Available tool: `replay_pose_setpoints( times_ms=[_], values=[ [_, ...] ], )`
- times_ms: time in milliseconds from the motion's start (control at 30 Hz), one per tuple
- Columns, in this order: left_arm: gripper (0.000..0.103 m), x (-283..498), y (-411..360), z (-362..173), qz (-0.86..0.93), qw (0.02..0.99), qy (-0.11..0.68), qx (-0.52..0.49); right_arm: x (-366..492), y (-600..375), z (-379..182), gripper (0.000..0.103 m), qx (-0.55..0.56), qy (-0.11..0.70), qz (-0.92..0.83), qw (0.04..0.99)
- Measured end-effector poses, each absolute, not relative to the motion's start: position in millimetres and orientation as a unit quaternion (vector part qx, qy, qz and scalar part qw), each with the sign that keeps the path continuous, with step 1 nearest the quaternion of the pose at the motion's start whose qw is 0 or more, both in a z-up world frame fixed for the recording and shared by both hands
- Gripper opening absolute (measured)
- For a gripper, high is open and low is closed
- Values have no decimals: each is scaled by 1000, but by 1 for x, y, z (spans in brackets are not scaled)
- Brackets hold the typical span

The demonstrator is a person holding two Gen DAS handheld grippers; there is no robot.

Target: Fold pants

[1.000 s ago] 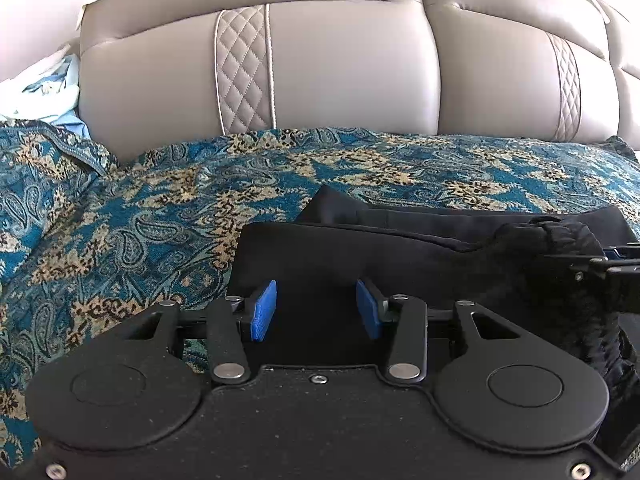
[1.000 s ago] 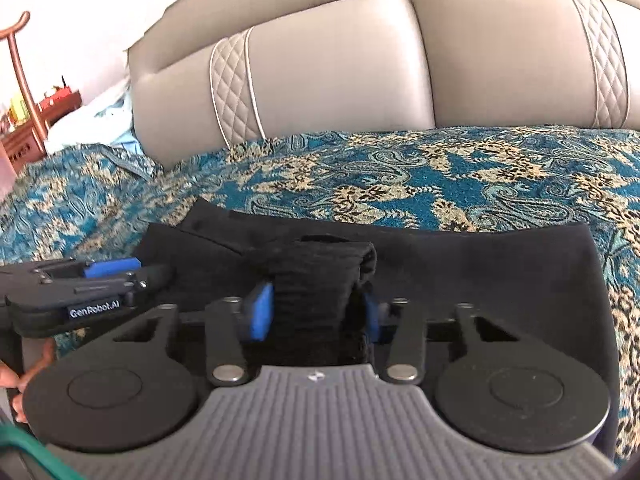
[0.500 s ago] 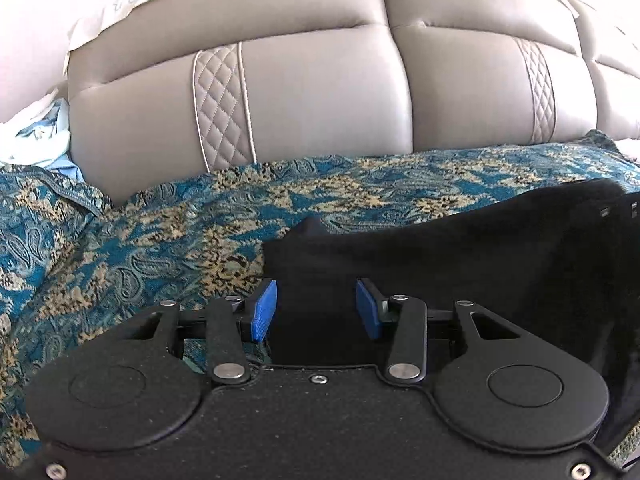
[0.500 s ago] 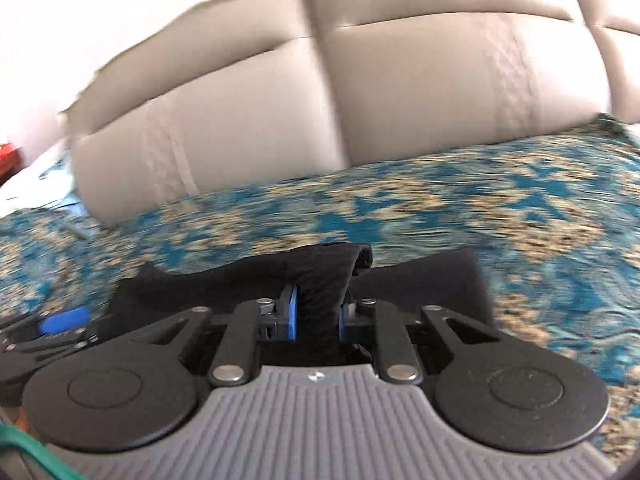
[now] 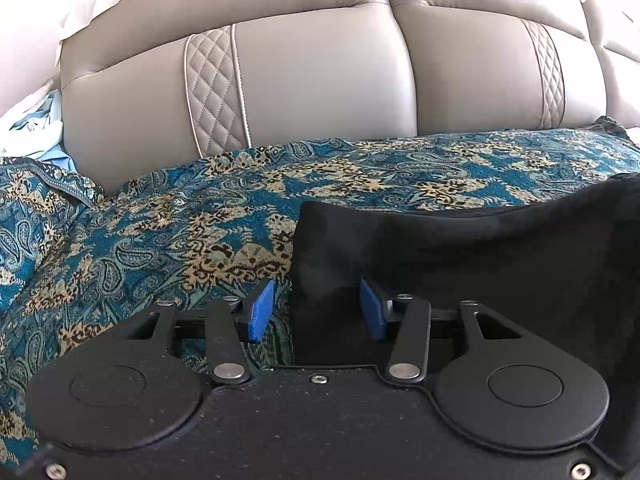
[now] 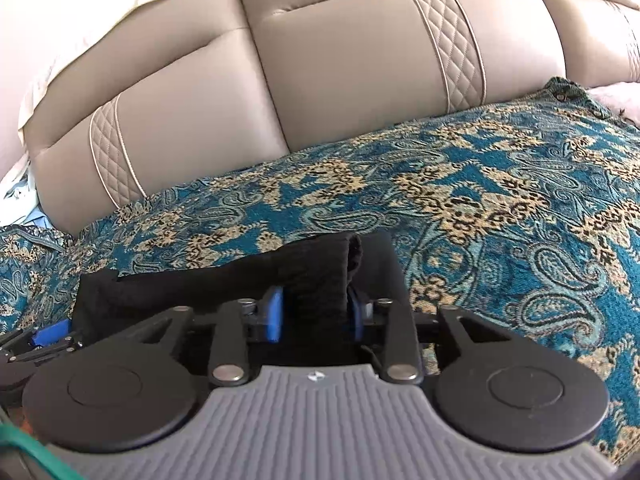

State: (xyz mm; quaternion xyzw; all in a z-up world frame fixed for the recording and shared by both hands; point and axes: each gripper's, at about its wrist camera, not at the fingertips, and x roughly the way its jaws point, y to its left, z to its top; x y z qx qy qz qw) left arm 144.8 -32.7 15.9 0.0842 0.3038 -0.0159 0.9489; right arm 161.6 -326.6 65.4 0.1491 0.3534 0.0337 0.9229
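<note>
The black pants (image 5: 460,248) lie on a teal paisley bedspread (image 5: 160,232). My left gripper (image 5: 316,312) is open, its blue pads (image 5: 260,312) wide apart over the pants' left edge. In the right wrist view my right gripper (image 6: 316,312) is shut on a bunched ribbed part of the pants (image 6: 320,272), which stands up between the blue pads. The rest of the pants (image 6: 168,284) trails to the left there. The left gripper's blue tip (image 6: 48,334) shows at the left edge.
A beige padded leather headboard (image 5: 320,72) stands behind the bedspread. Light blue and white cloth (image 5: 36,128) is piled at the far left. A pale pillow corner (image 6: 616,100) shows at the far right. The bedspread (image 6: 520,208) spreads to the right.
The right gripper closed on the bunched pants and carried them to the right. The pants' left edge shifted right in the left wrist view. The left gripper stayed open.
</note>
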Motion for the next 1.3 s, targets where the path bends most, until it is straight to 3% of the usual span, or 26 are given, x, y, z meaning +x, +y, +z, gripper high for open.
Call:
replay_pose_setpoints(
  times_ms=[167,533,833,967,1300],
  values=[
    [49,150,-31,13,-18,949,304,82,167,-342,62,72,166,372,33,913],
    [53,154,-28,11,-20,949,307,69,172,-336,54,84,110,378,8,919],
    [57,160,-21,14,-32,944,323,52,180,-346,44,84,122,387,40,913],
    [60,164,-14,15,-46,939,339,30,180,-350,41,75,126,381,62,914],
    [74,176,-1,14,-83,927,365,-10,175,-349,40,65,125,365,93,918]
  ],
)
